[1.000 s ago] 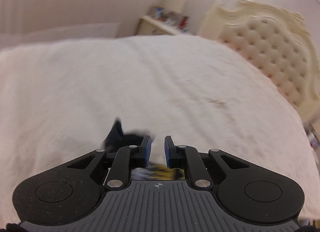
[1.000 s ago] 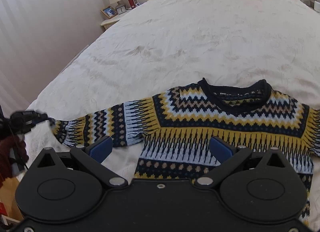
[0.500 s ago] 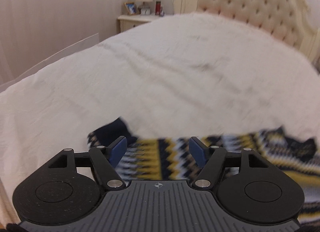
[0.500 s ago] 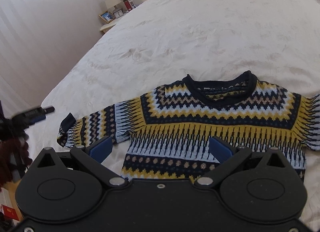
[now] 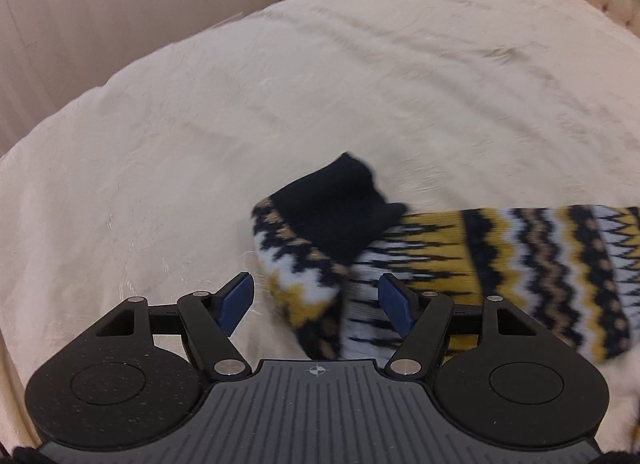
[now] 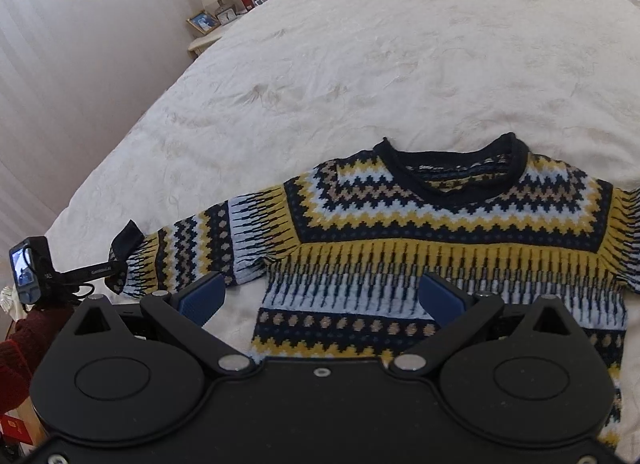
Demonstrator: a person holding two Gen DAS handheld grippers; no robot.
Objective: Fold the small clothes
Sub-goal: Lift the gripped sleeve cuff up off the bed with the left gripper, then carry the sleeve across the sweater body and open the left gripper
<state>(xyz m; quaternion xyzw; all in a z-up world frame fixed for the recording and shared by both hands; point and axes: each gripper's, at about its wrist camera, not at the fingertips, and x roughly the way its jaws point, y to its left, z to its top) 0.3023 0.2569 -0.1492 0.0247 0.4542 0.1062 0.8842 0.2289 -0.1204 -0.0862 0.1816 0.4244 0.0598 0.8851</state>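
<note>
A patterned sweater (image 6: 440, 232) lies spread flat across the middle of the cream bed (image 6: 360, 64), its collar toward the headboard. In the left wrist view the left gripper (image 5: 316, 298) has its jaws apart, just opened, with the sleeve's dark folded-over cuff (image 5: 336, 212) lying loose ahead of them, untouched by the pads. The right gripper (image 6: 320, 298), at the lower centre of its frame, stands wide open and empty over the sweater's hem.
</note>
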